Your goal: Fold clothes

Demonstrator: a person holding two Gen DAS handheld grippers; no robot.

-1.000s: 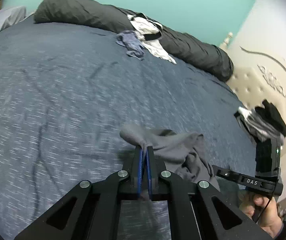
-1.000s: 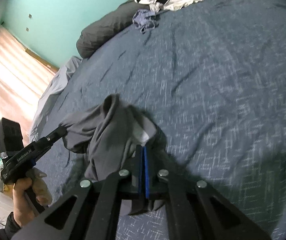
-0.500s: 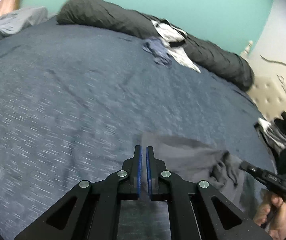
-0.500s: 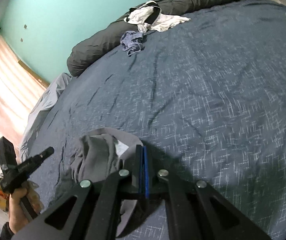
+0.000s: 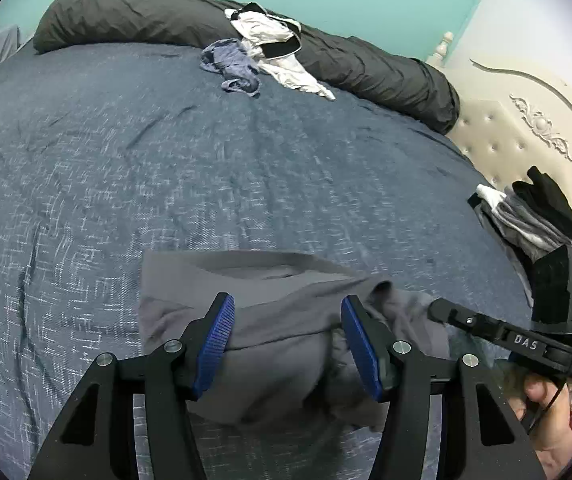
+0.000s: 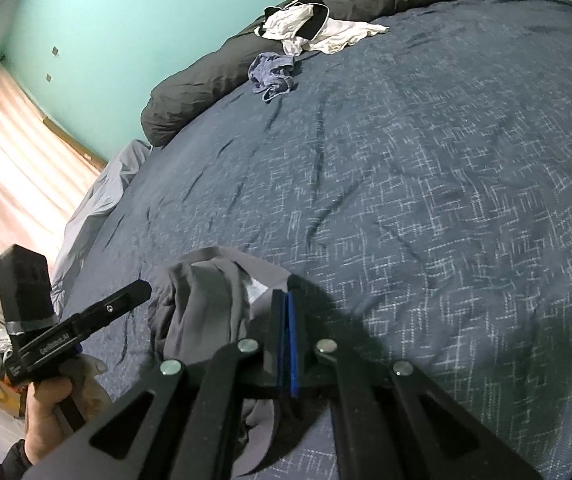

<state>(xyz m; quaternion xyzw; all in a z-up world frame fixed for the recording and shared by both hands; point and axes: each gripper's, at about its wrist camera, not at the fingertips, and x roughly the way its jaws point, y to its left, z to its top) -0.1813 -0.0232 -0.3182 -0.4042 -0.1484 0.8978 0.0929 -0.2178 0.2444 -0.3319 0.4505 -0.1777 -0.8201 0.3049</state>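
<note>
Left claw (image 5: 283,340) is wide open w/ blue pads (image 5: 214,340) spread apart, hovering just over the grey garment (image 5: 269,304), gripping nothing. The garment lies crumpled on the bed (image 5: 165,160), at approx 6 o'clock in the left wrist view, w/ a flat edge toward 12 and bunched folds toward 3. Right claw (image 6: 287,336) is closed, pads pressed together; grey cloth (image 6: 201,304) sits right by the tips and under the fingers, and a bit of fabric appears pinched between the pads, so it has hold of the garment. A pale tag or lining patch (image 6: 255,290) shows at approx 11 o'clock from the right claw tips. In the left wrist view the right claw (image 5: 436,308) comes in from 4 o'clock, tip at the garment's bunched side, w/ a person's hand (image 5: 546,412) on the handle. In the right wrist view the left claw (image 6: 141,289) enters from 9 o'clock, tip near the cloth but apart from it, hand (image 6: 51,408) below. At 12 o'clock on the bed: a blue garment (image 5: 231,66) and a white-and-black garment (image 5: 273,44), touching a dark rolled duvet (image 5: 125,20). At 3 o'clock, a small stack of dark & grey clothes (image 5: 534,216) by the cream headboard (image 5: 526,136).
</note>
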